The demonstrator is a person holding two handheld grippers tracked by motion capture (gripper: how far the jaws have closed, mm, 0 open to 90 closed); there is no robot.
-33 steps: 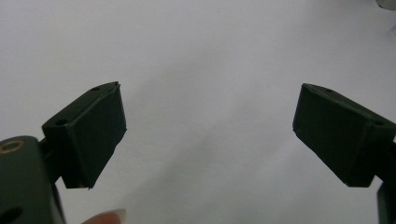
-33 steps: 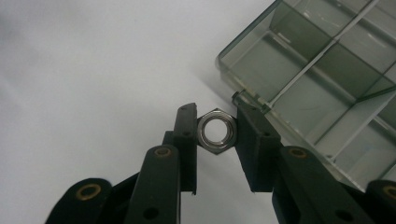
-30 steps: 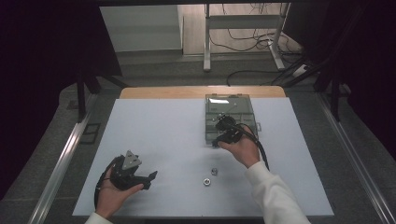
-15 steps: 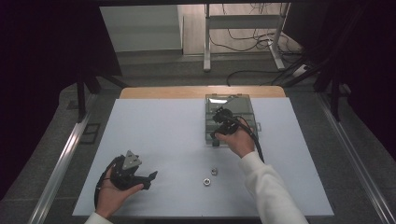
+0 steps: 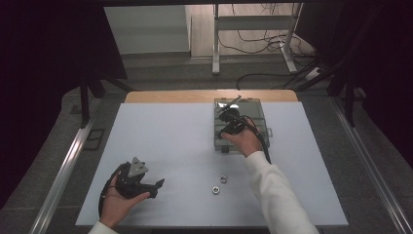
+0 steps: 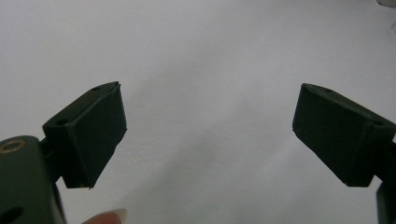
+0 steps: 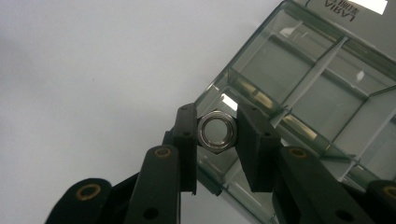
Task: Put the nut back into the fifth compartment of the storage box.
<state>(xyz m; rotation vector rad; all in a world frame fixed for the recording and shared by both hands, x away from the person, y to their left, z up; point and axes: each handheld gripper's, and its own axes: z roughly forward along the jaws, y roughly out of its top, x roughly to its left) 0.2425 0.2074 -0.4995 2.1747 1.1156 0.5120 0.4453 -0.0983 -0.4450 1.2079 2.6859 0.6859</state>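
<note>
Nut [image 7: 215, 131], a small steel hex piece, sits pinched across its flats in the right gripper [image 7: 215, 132] over a corner compartment of the clear organizer box [image 7: 327, 88]; likely light, rigid and slippery. 2 more nuts [image 5: 218, 184] lie on the table [image 5: 170, 136]. Left gripper [image 6: 209, 135] gapes wide, holding nothing.

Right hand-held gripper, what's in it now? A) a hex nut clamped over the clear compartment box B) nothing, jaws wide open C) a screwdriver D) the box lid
A: in the right gripper view the right hand-held gripper has its jaws shut on a hex nut, held above a corner of the clear compartment box.
</note>
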